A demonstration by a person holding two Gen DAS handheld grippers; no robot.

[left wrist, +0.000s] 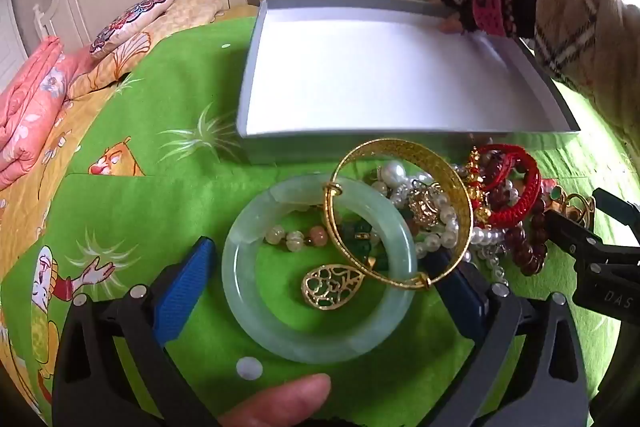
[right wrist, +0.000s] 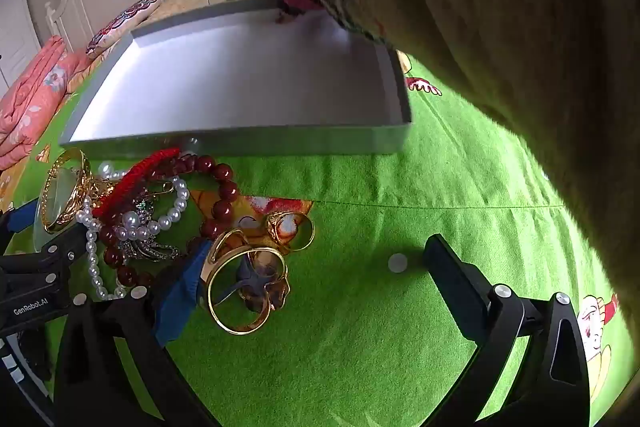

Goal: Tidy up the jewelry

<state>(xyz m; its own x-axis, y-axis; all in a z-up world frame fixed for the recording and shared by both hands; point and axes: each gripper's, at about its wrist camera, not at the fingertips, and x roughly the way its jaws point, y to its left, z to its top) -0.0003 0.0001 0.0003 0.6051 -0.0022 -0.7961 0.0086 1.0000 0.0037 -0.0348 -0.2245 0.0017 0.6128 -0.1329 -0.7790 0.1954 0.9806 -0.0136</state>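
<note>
A pale green jade bangle (left wrist: 320,343) lies on the green cloth between the open fingers of my left gripper (left wrist: 324,279). A gold bangle (left wrist: 452,183) leans on it, beside a gold pendant (left wrist: 332,285), pearls (left wrist: 440,219), a red cord bracelet (left wrist: 520,187) and dark red beads (left wrist: 528,247). An empty grey box (left wrist: 248,83) with a white inside stands behind the pile. My right gripper (right wrist: 320,267) is open; its left finger (right wrist: 180,299) lies beside gold rings (right wrist: 248,291). The pile also shows in the right wrist view (right wrist: 132,211), with the box (right wrist: 248,147) behind.
A sleeved arm with a knitted cuff (left wrist: 492,7) reaches to the box's far right corner and fills the right wrist view's upper right (right wrist: 500,27). Pink folded bedding (left wrist: 28,107) and a patterned pillow (left wrist: 128,23) lie at the left by the headboard.
</note>
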